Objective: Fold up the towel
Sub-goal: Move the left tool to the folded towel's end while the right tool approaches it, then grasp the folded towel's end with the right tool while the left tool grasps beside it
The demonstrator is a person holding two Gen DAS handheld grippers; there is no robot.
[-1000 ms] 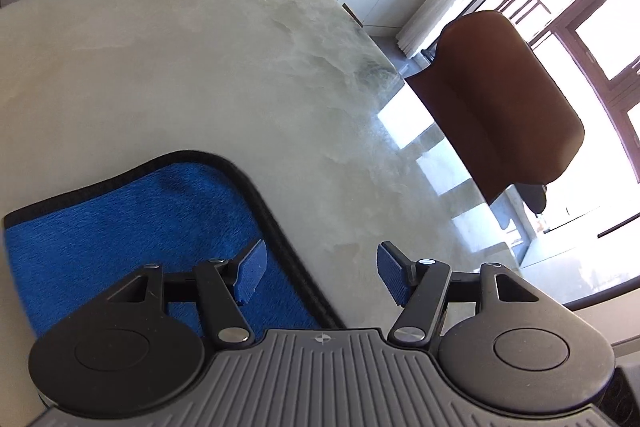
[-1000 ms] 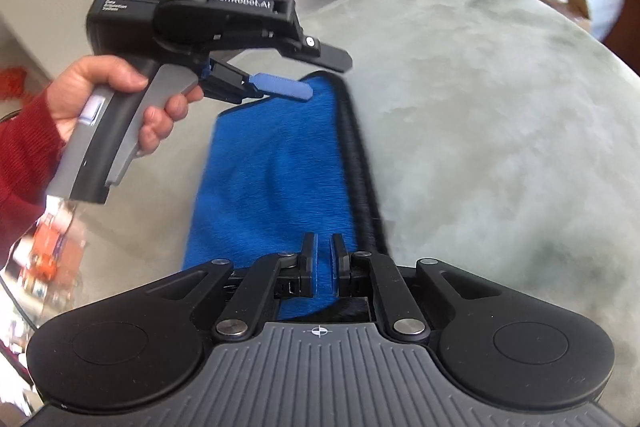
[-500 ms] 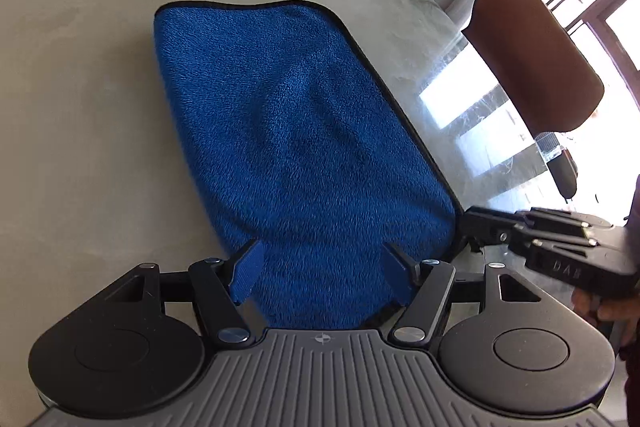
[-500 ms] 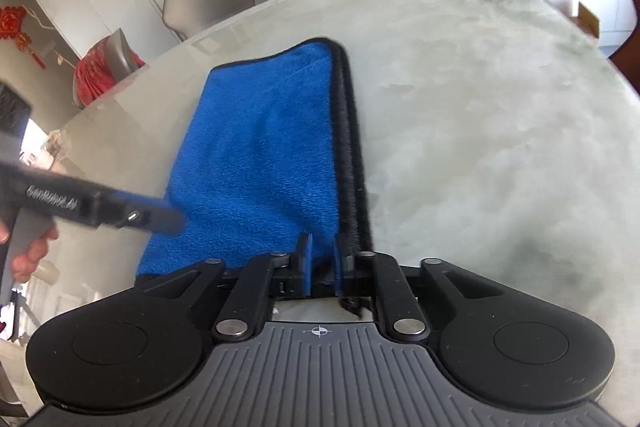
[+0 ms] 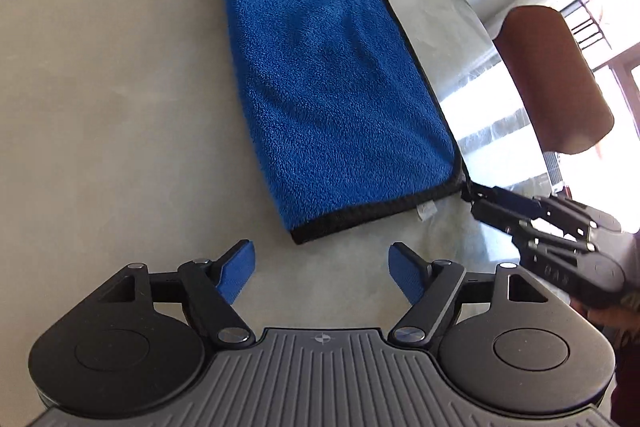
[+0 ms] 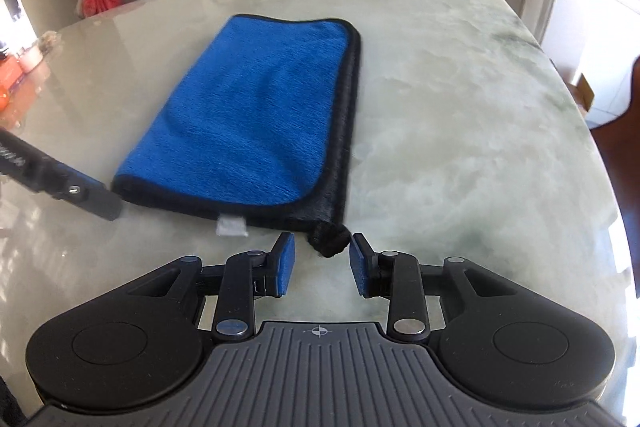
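2 claws are over the pale stone table (image 6: 460,107). We see the blue towel (image 5: 332,75) lying flat and folded, just ahead of both. Our left claw (image 5: 321,269) has its fingers far apart and opening wider, with only bare table between them. Our right claw (image 6: 322,261) has its fingers apart too, and the towel's dark corner (image 6: 330,241) sits just ahead between the tips, not squeezed.

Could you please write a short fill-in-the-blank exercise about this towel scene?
1. The folded towel is ____ with black trim.
2. The towel lies on a marble ____.
3. A small ____ tag sticks out from the towel's near edge.
4. The right gripper has its pads ____ the towel.

Missing words: blue; table; white; off
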